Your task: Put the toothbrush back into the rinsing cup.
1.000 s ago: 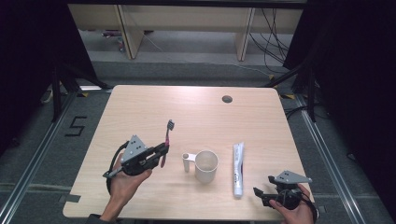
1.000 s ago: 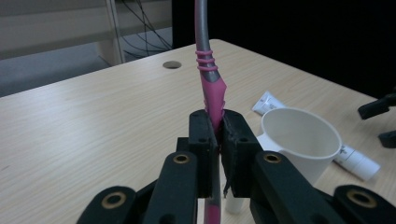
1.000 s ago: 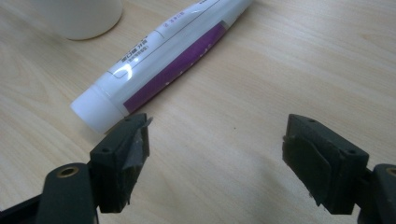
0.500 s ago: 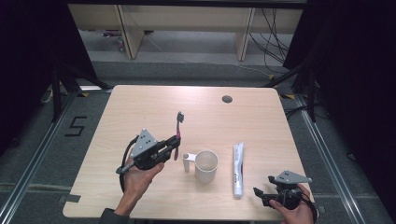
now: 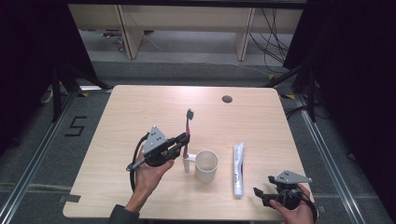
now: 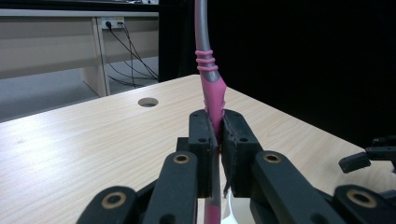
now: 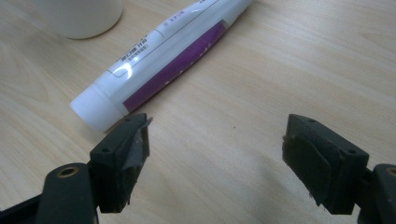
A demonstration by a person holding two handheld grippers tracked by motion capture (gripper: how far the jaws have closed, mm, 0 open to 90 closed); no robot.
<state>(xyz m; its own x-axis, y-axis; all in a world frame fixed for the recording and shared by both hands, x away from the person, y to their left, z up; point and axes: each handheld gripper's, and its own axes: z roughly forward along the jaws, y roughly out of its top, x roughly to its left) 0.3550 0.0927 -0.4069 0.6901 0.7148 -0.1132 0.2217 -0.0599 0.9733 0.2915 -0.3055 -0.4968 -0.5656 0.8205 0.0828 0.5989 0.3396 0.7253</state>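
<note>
Toothbrush [image 5: 187,132] upright in left hand-held gripper [image 5: 180,142], seemingly above mug [image 5: 206,165]

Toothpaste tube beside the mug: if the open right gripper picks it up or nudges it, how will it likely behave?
The toothpaste tube looks glossy, so possibly slippery. Its soft-looking body would probably dent under the jaws. Lying flat with a round cap, it might roll slightly if pushed sideways.
</note>
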